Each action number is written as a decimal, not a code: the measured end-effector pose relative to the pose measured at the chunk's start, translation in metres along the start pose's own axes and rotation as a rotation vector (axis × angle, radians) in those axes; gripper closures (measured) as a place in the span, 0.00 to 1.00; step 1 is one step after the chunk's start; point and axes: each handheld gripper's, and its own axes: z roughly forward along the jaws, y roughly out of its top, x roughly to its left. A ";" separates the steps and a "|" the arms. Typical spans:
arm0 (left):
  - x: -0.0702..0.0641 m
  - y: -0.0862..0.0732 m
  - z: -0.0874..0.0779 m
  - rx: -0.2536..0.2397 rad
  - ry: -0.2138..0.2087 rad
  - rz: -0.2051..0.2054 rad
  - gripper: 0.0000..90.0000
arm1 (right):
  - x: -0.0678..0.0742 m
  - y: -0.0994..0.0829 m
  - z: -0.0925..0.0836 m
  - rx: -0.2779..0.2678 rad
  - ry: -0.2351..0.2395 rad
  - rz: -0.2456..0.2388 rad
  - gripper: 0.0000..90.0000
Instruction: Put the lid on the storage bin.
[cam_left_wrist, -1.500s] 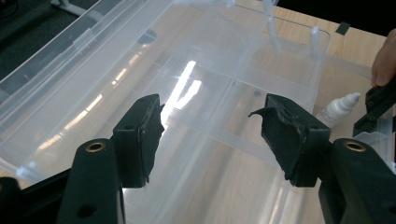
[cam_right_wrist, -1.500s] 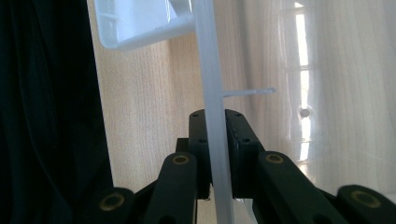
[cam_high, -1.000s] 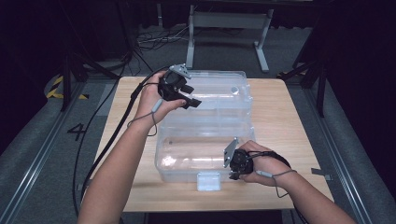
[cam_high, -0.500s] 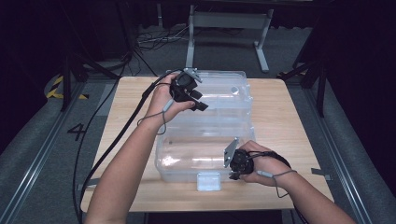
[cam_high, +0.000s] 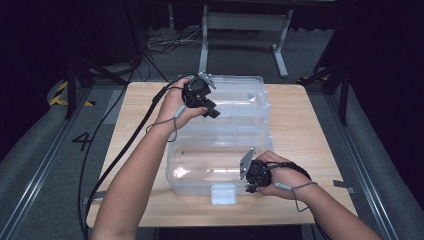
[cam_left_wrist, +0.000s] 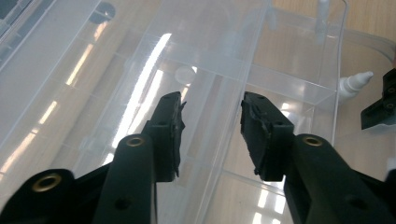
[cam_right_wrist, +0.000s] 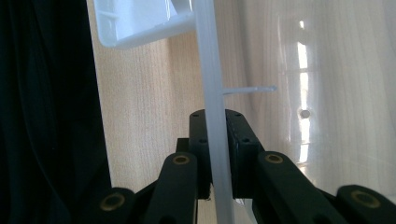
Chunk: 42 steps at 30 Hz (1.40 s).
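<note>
The clear plastic box (cam_high: 220, 160) sat mid-frame on the wooden table (cam_high: 305, 130), its lid (cam_high: 235, 97) swung open toward the top of the high view. Since a second earlier the left gripper (cam_high: 207, 107) had drifted rightward over the lid, and its jaws had just been narrowing, half open with nothing between them. The right gripper (cam_high: 248, 176), lower right, was clamped on the box's front rim (cam_right_wrist: 212, 93), bracing it. Likely the left was about to take the lid.
</note>
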 end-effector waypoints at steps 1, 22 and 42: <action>-0.001 0.002 0.000 0.008 -0.012 0.011 0.72 | 0.000 0.000 0.000 0.000 0.001 0.001 0.92; -0.010 0.010 -0.001 0.066 -0.020 0.042 0.94 | -0.002 -0.002 0.002 -0.005 0.000 0.006 0.96; -0.033 0.006 -0.013 0.058 -0.023 0.094 0.95 | -0.002 -0.001 0.003 -0.006 -0.007 0.006 0.96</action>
